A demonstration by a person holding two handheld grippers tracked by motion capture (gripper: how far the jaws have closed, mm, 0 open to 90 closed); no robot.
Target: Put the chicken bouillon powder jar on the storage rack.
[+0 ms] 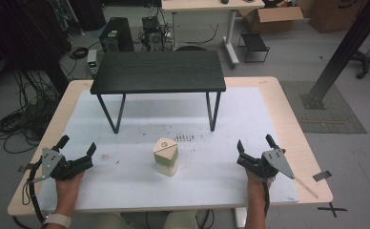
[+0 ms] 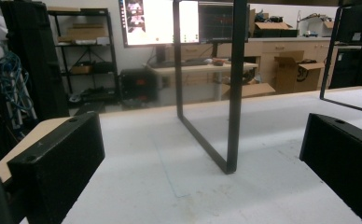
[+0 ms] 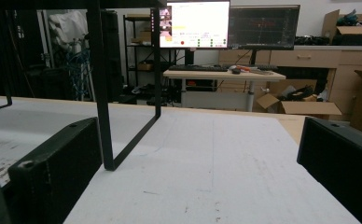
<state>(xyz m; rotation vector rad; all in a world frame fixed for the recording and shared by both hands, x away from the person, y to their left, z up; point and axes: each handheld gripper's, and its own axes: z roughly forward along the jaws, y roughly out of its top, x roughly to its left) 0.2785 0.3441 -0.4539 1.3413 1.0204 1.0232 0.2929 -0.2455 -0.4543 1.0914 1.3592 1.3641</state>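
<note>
The little box [image 1: 166, 156] stands in the middle of the white surface [image 1: 126, 186], between both hands. The left gripper [image 1: 77, 144] and right gripper [image 1: 256, 143] are released (holding nothing), ready to reach in.

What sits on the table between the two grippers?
A small wooden box stands alone between the left gripper and right gripper, seen in the high view.

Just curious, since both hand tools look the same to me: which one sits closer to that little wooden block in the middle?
The left tool: its tips lie slightly nearer the wooden block than the right tool, both with jaws open.
</note>
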